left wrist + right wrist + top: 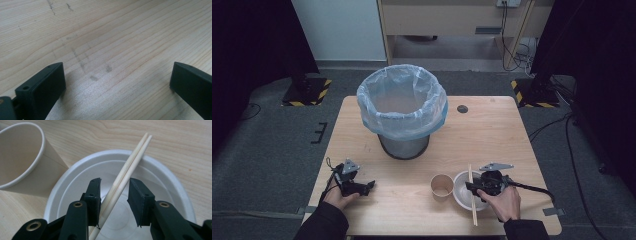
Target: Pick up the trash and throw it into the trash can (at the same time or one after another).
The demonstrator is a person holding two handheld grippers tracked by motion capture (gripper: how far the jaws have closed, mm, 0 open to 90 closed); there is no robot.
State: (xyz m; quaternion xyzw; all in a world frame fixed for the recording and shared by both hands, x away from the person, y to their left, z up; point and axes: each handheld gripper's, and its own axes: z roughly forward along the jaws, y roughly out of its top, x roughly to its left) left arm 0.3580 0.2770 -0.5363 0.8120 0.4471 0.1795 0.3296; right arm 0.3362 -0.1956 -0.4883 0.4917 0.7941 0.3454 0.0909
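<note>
A pair of wooden chopsticks (135,152) lies across a white bowl (175,182) near the table's front right. My right gripper (115,182) hangs over the bowl with the chopsticks between its jaws. The left jaw is close against them and a gap remains at the right jaw, so it is open. A paper cup (22,157) stands upright just left of the bowl. In the high view the right gripper (469,186) points left over the bowl (459,197). My left gripper (370,185) rests at the front left, open over bare wood (117,72).
A metal bin (404,145) lined with a pale blue bag (402,100) stands at the middle of the wooden table (492,135). A small dark round hole (462,108) sits right of the bin. Grey carpet surrounds the table.
</note>
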